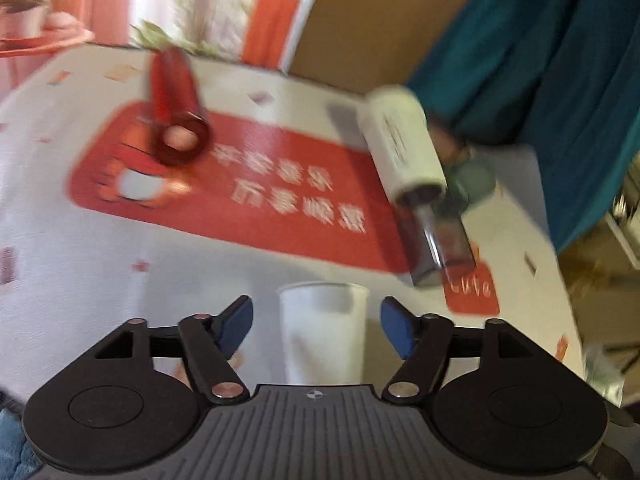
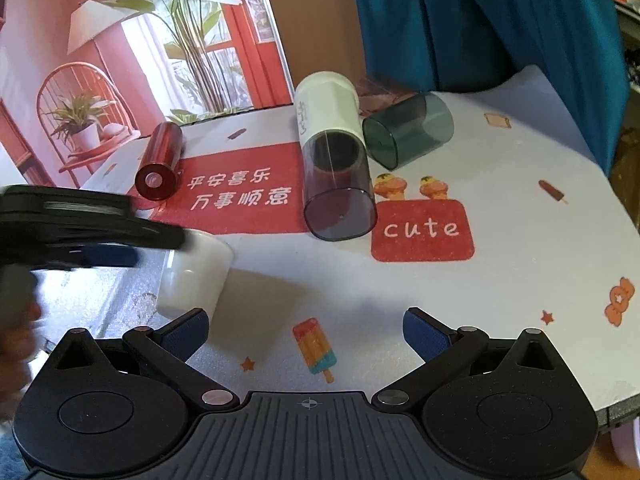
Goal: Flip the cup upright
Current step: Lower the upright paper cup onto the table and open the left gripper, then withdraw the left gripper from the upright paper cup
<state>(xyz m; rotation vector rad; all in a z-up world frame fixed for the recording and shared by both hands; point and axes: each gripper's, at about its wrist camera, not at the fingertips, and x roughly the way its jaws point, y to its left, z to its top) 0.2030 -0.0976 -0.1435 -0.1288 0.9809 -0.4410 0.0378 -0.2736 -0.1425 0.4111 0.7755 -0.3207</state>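
Left gripper [image 1: 317, 330] spread around white paper cup [image 1: 323, 332], not yet pinching; right gripper [image 2: 307, 334] spread, idle; next, likely close and rotate.

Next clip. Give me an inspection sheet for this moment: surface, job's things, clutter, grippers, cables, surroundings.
Surface: white table printed with red panels, ice creams and stars.
Job's things: white cup between the left gripper's open fingers, which look apart from its sides; upright or not, unclear.
Clutter: red tube, white and clear bottle, dark green cup, all lying on their sides.
Grippers: right gripper open, holding nothing.
Cables: nothing seen.
Surroundings: room poster, teal cloth.
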